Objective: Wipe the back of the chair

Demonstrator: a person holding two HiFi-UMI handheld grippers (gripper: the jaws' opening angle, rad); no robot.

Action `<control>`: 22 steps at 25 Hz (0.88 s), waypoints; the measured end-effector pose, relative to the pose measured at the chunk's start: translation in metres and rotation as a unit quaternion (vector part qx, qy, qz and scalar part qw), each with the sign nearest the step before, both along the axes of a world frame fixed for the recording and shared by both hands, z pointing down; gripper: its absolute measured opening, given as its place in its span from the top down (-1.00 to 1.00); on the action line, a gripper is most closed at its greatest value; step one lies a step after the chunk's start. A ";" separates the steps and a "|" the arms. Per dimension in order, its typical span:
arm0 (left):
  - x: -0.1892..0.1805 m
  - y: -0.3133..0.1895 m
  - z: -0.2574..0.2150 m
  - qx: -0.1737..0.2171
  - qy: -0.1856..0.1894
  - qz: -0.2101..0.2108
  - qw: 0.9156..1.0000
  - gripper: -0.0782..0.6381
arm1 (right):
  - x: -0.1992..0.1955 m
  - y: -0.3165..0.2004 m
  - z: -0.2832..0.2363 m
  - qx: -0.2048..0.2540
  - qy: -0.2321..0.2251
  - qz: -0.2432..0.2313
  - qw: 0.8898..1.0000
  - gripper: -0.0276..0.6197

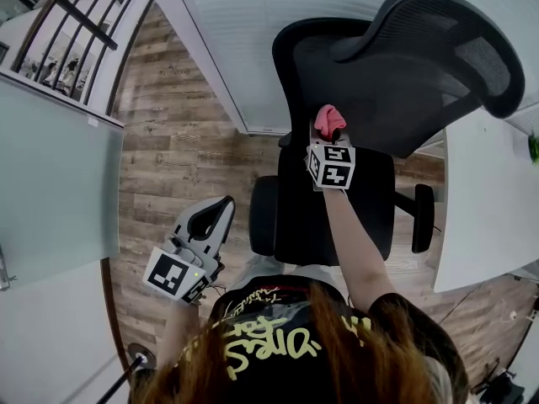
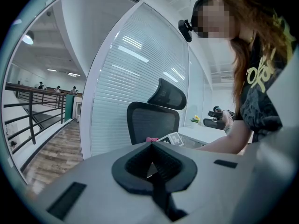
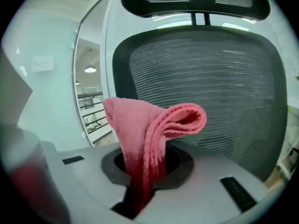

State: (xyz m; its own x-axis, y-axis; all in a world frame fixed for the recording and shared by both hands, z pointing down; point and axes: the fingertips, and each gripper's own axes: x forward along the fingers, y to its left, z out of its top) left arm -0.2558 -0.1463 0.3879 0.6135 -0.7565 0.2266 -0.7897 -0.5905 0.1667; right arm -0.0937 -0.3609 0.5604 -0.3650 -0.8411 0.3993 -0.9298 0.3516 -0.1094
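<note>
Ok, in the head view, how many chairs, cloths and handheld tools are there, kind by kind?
office chair: 1
pink cloth: 1
tools: 2, the left tool shut and empty, the right tool shut on the pink cloth
Total: 4

The chair (image 1: 337, 217) is a black office chair, upright, at about one o'clock from the middle of the head view; its seat faces the person, with a padded armrest at nine o'clock and another at three o'clock of the seat; its back (image 3: 210, 87) is a broad panel of dark mesh in a black frame, topped at twelve o'clock by a curved mesh headrest (image 1: 438, 32); the cloth (image 3: 149, 139) is pink terry, folded over on itself, pinched between the jaws of the right gripper (image 1: 328, 137); its loose top flops toward three o'clock in the right gripper view; it stands just before the lower middle of the back, and whether it touches the mesh cannot be told.
</note>
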 end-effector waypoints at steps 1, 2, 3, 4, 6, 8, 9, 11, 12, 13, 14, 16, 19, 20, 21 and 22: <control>-0.001 0.000 0.000 0.000 0.000 0.000 1.000 0.81 | -0.008 0.001 0.000 0.000 0.001 -0.009 1.000 0.76; -0.002 0.001 -0.001 0.001 -0.001 -0.001 1.000 0.81 | -0.015 0.001 0.000 0.000 0.001 -0.017 1.000 0.76; -0.003 0.001 -0.001 0.001 -0.002 -0.001 1.000 0.81 | -0.021 0.001 -0.001 0.000 0.001 -0.023 1.000 0.76; -0.005 0.001 -0.001 0.002 -0.003 -0.003 1.000 0.81 | -0.026 0.001 -0.001 0.000 0.000 -0.029 1.000 0.76; -0.008 0.002 -0.001 0.001 -0.003 -0.009 1.000 0.81 | -0.036 0.000 -0.002 -0.001 -0.001 -0.039 0.999 0.76; -0.011 0.003 -0.001 0.000 -0.004 -0.014 1.000 0.81 | -0.041 0.000 -0.003 -0.001 -0.003 -0.046 0.999 0.76; -0.012 0.003 -0.001 -0.001 -0.004 -0.016 1.000 0.81 | -0.042 -0.001 -0.004 -0.001 -0.004 -0.047 0.999 0.76; -0.014 0.004 0.000 -0.002 -0.004 -0.017 1.000 0.81 | -0.043 -0.002 -0.004 -0.002 -0.008 -0.044 0.999 0.76; -0.014 0.005 0.000 -0.003 -0.004 -0.017 1.000 0.81 | -0.043 -0.001 -0.004 -0.002 -0.009 -0.041 0.999 0.76; -0.014 0.006 0.000 -0.003 -0.003 -0.017 1.000 0.81 | -0.044 0.000 -0.004 -0.004 -0.010 -0.038 0.999 0.76; -0.014 0.006 0.000 -0.003 -0.002 -0.016 1.000 0.81 | -0.046 0.000 -0.004 -0.005 -0.013 -0.038 0.999 0.76; -0.010 0.005 -0.001 -0.002 -0.001 -0.011 1.000 0.81 | -0.053 0.004 -0.006 -0.009 -0.021 -0.046 0.999 0.76; 0.000 0.004 -0.001 -0.001 0.002 -0.002 1.000 0.81 | -0.054 0.013 -0.015 0.000 -0.026 -0.062 0.998 0.76; 0.005 0.004 -0.002 -0.001 0.005 0.001 1.000 0.81 | -0.049 0.016 -0.017 0.004 -0.027 -0.062 0.998 0.76; 0.009 0.003 -0.002 -0.001 0.008 0.005 1.000 0.81 | -0.040 0.020 -0.020 0.006 -0.028 -0.058 0.998 0.76; 0.014 0.003 -0.003 -0.001 0.011 0.009 1.000 0.81 | -0.028 0.023 -0.021 0.007 -0.028 -0.050 0.998 0.76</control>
State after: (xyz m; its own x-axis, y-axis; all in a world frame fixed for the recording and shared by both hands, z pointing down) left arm -0.2421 -0.1436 0.3853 0.6322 -0.7447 0.2141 -0.7748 -0.6042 0.1861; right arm -0.1220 -0.3382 0.5392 -0.4684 -0.8046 0.3649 -0.8827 0.4440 -0.1540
